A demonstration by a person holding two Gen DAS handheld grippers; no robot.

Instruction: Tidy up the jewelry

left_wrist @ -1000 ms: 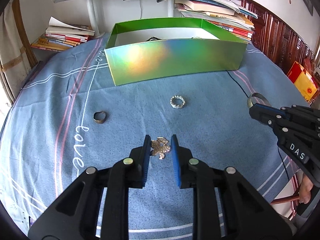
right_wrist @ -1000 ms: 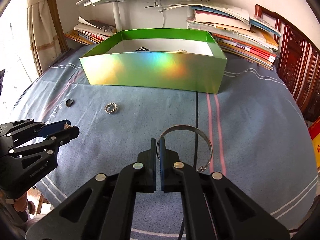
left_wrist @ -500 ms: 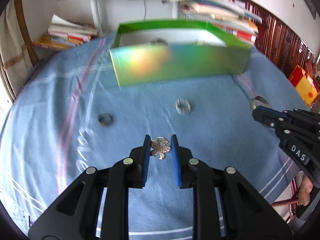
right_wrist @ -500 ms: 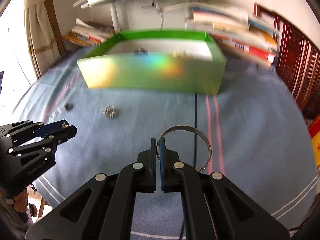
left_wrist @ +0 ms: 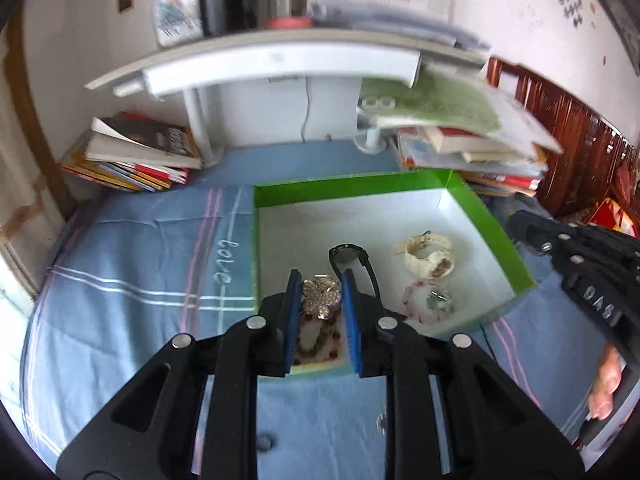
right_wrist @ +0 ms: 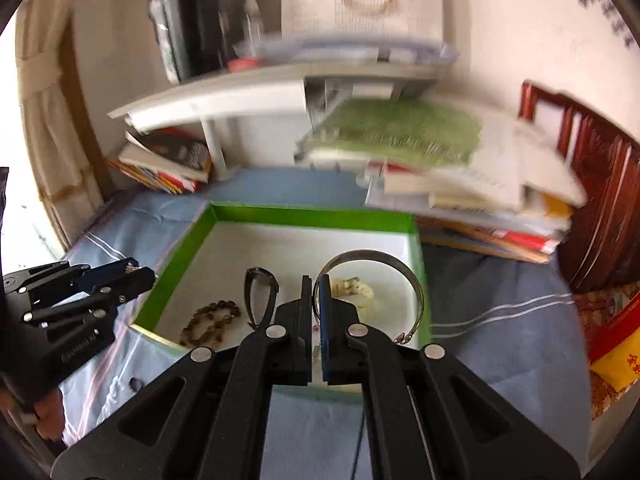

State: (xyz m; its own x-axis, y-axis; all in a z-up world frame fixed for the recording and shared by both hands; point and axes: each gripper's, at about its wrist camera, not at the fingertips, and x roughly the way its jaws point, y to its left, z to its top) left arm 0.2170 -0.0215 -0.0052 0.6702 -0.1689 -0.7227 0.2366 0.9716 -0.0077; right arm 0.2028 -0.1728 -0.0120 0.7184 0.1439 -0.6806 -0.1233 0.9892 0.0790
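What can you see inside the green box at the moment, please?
Inside the green box: a black watch, a white watch, a pink bracelet and brown beads. Both claws hide the near floor.

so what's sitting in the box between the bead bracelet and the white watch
In the right wrist view, the black watch lies on the box floor between the bead bracelet and the white watch.

Shelf (left_wrist: 256, 64) and book stacks (right_wrist: 460, 176) motion-blurred; titles unreadable. Bead bracelet (left_wrist: 320, 340) partly hidden behind left gripper (left_wrist: 319, 280) fingers. Two small items on cloth (left_wrist: 264, 442) between gripper arms too blurred to identify. Right gripper (left_wrist: 516, 220) cut off at frame edge.
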